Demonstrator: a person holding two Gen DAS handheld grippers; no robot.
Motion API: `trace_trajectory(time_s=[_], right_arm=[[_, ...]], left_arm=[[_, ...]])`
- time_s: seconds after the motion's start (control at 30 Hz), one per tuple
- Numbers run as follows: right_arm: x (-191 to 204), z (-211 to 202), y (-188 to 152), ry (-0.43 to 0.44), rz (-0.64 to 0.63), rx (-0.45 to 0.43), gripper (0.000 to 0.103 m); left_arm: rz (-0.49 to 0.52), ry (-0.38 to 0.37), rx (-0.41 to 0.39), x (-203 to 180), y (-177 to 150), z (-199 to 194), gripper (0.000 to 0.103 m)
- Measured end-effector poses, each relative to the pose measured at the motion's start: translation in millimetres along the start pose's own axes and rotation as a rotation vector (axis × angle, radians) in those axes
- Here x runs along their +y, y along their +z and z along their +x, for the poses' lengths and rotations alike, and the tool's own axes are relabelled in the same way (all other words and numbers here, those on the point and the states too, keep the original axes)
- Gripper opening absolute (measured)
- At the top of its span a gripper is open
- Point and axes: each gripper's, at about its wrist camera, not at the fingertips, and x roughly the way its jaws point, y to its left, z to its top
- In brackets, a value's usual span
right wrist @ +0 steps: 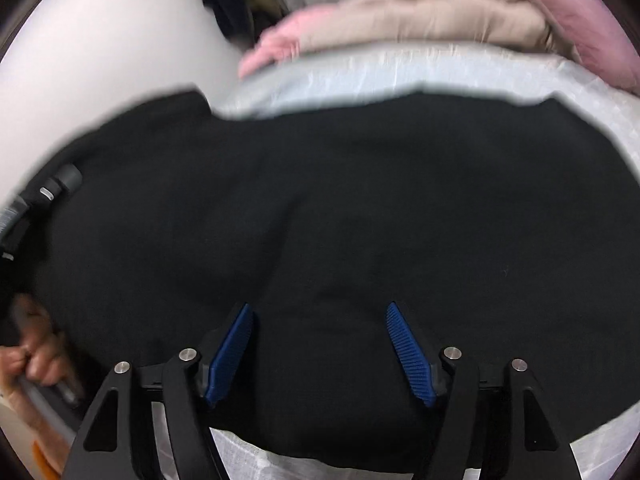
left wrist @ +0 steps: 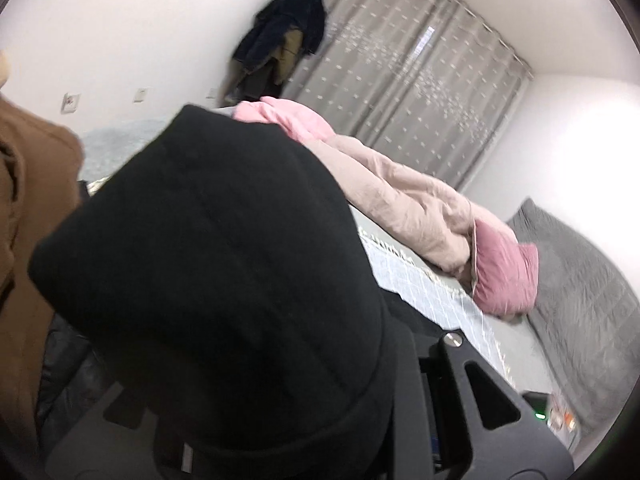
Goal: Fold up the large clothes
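Left wrist view: I see the black garment (left wrist: 208,264) bunched up right over the lens, draped across my left gripper (left wrist: 280,432) and hiding its fingertips. The jaws stand nearly closed, and I judge they are pinching a fold of this fabric, though the contact itself is covered.
Left wrist surroundings: a pink and beige duvet (left wrist: 404,184) lies heaped on the bed (left wrist: 448,300) beyond; a brown sleeve (left wrist: 28,208) fills the left edge; a dark coat (left wrist: 288,32) hangs by the grey curtain (left wrist: 420,80).
Right wrist view: the same black garment (right wrist: 340,208) spreads wide across the bed (right wrist: 360,76), its long axis running left to right across the picture.
Right jaws: my right gripper (right wrist: 320,354) hangs over the near hem, blue pads (right wrist: 230,356) apart, nothing pinched between them.
Key relation: the cloth lies directly ahead and beneath the right jaws; the person's left hand (right wrist: 32,356) holds its tool at the garment's left end.
Next move, my guess: the right jaws take the near edge.
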Motion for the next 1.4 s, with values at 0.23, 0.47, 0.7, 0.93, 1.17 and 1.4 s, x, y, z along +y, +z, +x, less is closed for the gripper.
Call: trace_trajectory(time_s=[0.23, 0.47, 0.7, 0.93, 1.17, 1.4], right_arm=[[-6, 36, 14, 0.072, -0.04, 0.104, 0.074], [-37, 7, 26, 0.285, 0.079, 0.137, 0.076], [-130, -62, 2, 0.245, 0.328, -0.041, 0.076], [-215, -104, -30, 0.256, 0.554, -0.161, 0.076], [-267, -114, -34, 0.426, 0.702, -0.182, 0.078], [-241, -95, -17, 0.503, 0.68, -0.13, 0.084]], left_arm=[[0.158, -0.057, -0.032, -55, -12, -8, 0.026], [0.261, -0.119, 0.013, -115, -20, -7, 0.028], [0.428, -0.151, 0.103, -169, -64, 13, 0.032], [0.557, -0.29, 0.321, -194, -141, 51, 0.051], [0.787, -0.484, 0.444, -189, -188, 36, 0.074], [0.787, -0.686, 0.534, -166, -162, -35, 0.085]])
